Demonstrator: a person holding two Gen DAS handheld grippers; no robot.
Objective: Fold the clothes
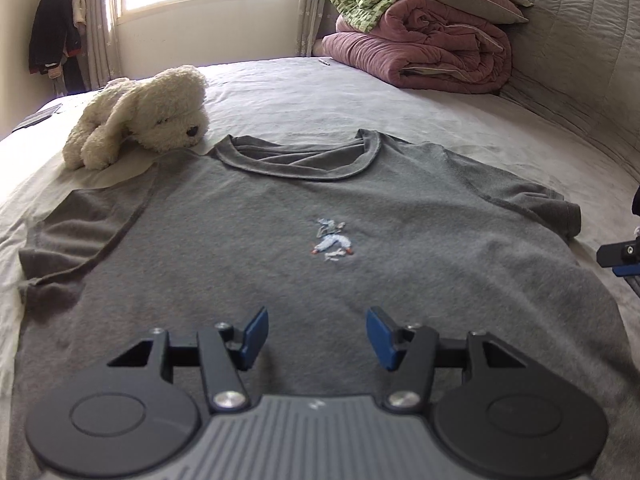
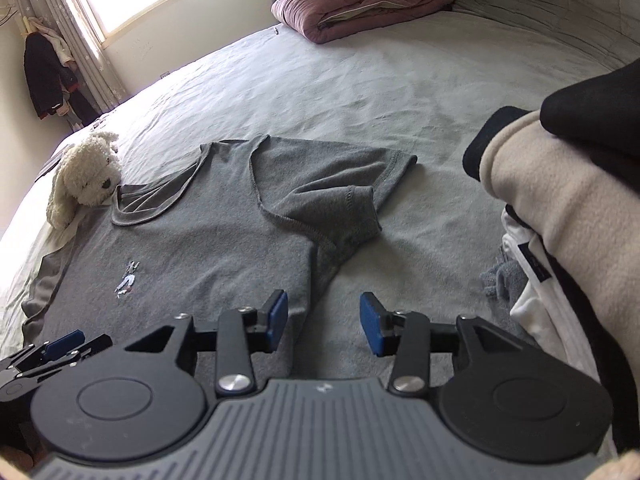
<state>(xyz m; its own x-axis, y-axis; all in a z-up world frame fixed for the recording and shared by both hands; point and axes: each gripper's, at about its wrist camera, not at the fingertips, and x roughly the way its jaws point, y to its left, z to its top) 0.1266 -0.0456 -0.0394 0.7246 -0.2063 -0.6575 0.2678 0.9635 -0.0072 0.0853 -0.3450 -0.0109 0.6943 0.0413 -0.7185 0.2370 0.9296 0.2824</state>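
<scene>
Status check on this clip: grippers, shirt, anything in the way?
Left gripper open, empty, over shirt body. Right gripper open, empty, at the side edge. Grey T-shirt face up on bed, unfolded, one sleeve bunched. Plush dog touching a shoulder.

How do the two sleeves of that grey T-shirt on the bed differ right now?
The left sleeve lies spread flat, beside the white plush dog. The right sleeve is bunched, its cuff curled over itself, with bare sheet beyond it. Both are short, grey and hemmed, part of the same T-shirt lying face up.
</scene>
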